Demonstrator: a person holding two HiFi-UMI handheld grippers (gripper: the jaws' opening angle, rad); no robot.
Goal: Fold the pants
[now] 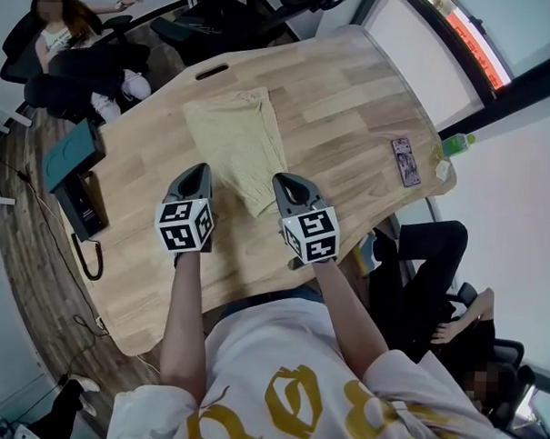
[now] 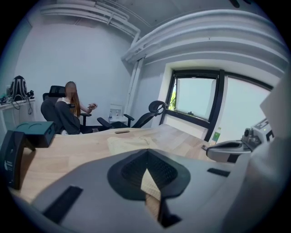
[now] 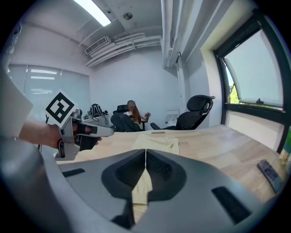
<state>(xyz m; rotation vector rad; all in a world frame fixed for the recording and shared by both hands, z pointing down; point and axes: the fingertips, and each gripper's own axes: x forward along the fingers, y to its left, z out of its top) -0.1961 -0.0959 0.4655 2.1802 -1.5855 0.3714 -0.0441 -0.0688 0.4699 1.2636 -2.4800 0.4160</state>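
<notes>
Nearest are the two arms of the person, each holding one tool. The left gripper (image 1: 202,170) has its jaws pressed together. Its tip stands just beside the left edge of the pants (image 1: 235,139). In the left gripper view, only cloth and wood lying further ahead show through the slot under the closed tips.

The right gripper (image 1: 288,181) is pressed together too, with its tip at the right edge of the pants, close to their near end. In the right gripper view beige cloth fills the slot under the tips. Whether a bit of the edge is caught between the pads I cannot decide; no fold is seen hanging from it.

Between and beyond the grippers the pants lie flat on the table (image 1: 353,108). They make one long strip running away from the person, with the narrow end near and the wider end far. So I judge that the legs are already laid one on the other. The step in hand is then the cross fold, near end to far end.

The next move, as I think, calls for a sure pinch at both near corners. For this the left gripper must first open and come onto the cloth. Then both corners should be lifted together and carried to the far end at the same height, so that the edges meet and the strip does not twist.

Further away, a phone (image 1: 405,161) lies on the table well apart to the right. A teal box (image 1: 73,151) stands at the left side, and behind the table a person sits on a chair.
</notes>
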